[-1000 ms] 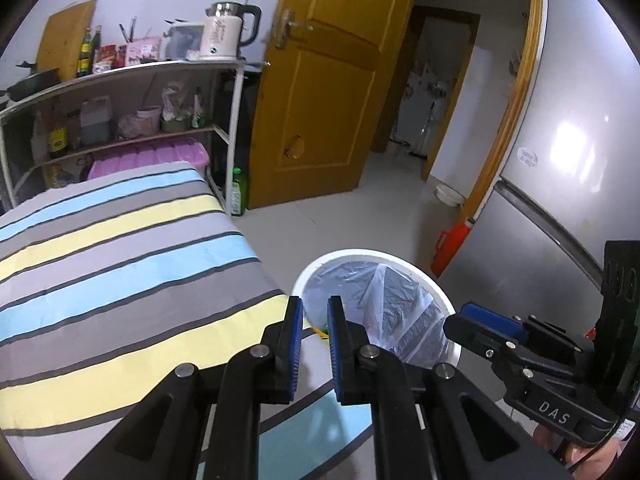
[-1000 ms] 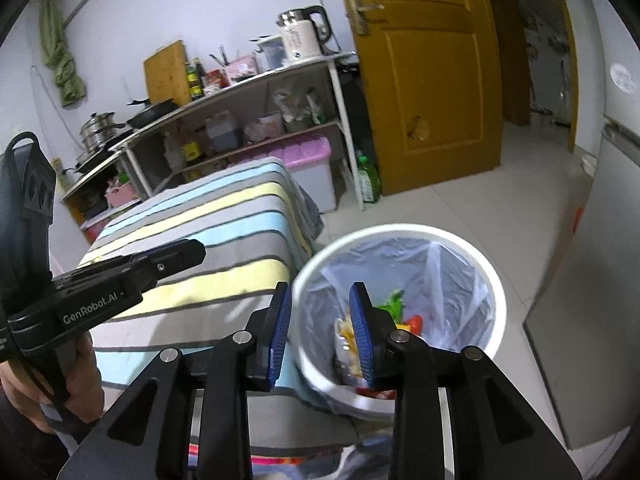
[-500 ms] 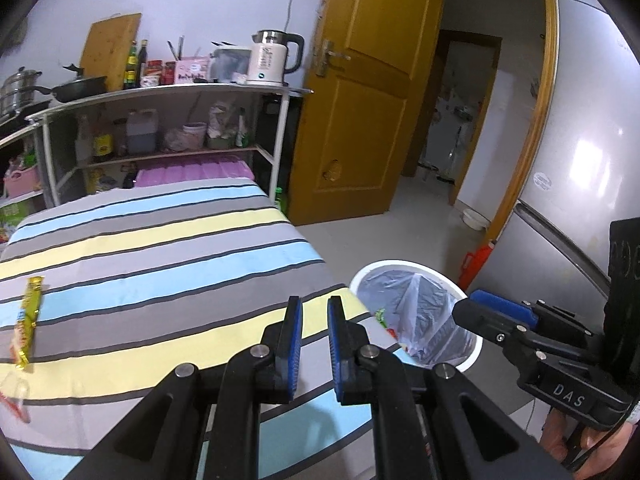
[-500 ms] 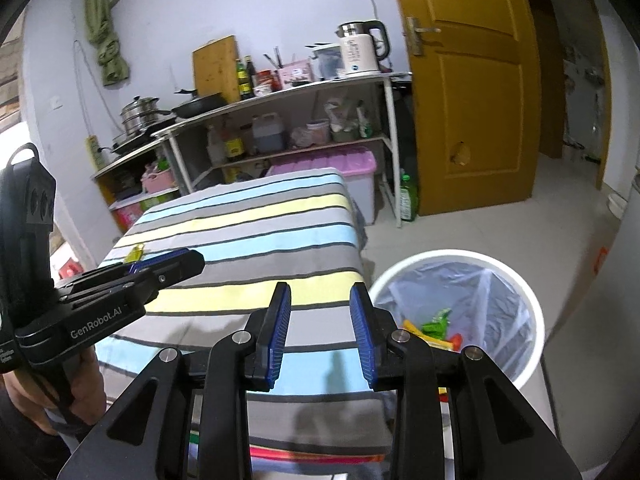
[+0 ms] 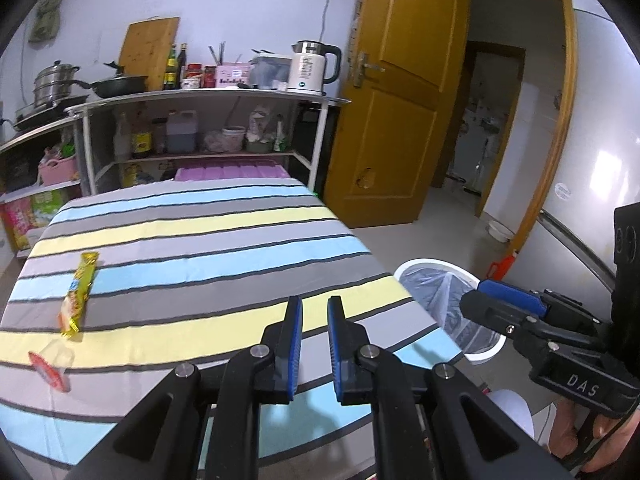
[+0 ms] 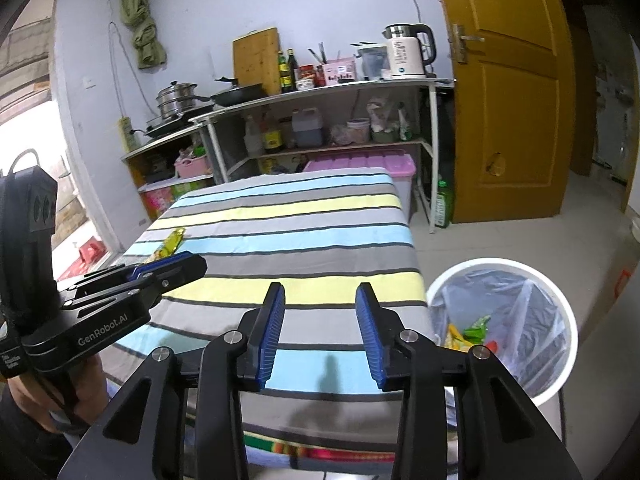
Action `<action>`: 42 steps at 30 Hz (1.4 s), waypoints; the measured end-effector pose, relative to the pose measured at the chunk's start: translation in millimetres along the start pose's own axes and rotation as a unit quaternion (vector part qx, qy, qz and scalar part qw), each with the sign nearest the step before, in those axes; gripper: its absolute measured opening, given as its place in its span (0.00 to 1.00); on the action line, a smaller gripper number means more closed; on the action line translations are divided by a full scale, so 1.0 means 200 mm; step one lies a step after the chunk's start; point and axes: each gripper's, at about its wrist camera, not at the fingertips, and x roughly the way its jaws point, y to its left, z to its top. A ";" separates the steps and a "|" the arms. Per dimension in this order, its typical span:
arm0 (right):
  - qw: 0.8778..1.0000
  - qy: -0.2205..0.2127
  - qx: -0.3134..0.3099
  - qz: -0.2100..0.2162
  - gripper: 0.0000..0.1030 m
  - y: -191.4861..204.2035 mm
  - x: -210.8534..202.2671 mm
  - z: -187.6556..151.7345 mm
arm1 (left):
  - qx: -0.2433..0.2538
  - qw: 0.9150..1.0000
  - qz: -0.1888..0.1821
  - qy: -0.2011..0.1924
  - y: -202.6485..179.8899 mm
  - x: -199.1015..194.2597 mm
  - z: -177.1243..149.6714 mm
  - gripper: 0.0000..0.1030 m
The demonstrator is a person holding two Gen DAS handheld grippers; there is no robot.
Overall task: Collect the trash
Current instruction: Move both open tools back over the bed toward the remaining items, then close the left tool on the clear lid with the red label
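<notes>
my right gripper (image 6: pixel 320 332) opening, empty, readying for yellow wrapper (image 5: pixel 78 294) at ten o'clock; left gripper (image 5: pixel 314 348) narrow gap, empty; bin (image 6: pixel 560 360) at three.

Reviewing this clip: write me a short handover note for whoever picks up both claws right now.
Left claw: narrow gap between the pads, nothing in it, over the striped table.
Right claw: jaws opening, nothing between them.
Trash bin: on the floor off the table's right corner, lined, already holding some wrappers.
Left to collect: yellow snack wrapper and a clear packet with a red end, both on the table's left side.
Next, probably: reach left for the yellow wrapper.
</notes>
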 end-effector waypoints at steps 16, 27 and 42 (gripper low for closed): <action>0.998 0.028 -0.030 0.055 0.42 0.23 0.17 -0.01 | -0.038 0.994 0.107 -0.011 0.42 -0.16 -0.17 0.24; 0.994 0.046 -0.059 0.083 0.42 0.43 0.31 -0.01 | -0.081 0.977 0.199 -0.015 0.82 -0.25 -0.29 0.46; 0.989 0.073 -0.086 0.099 0.42 0.60 0.50 0.02 | -0.137 0.971 0.191 0.051 1.12 -0.06 -0.32 0.58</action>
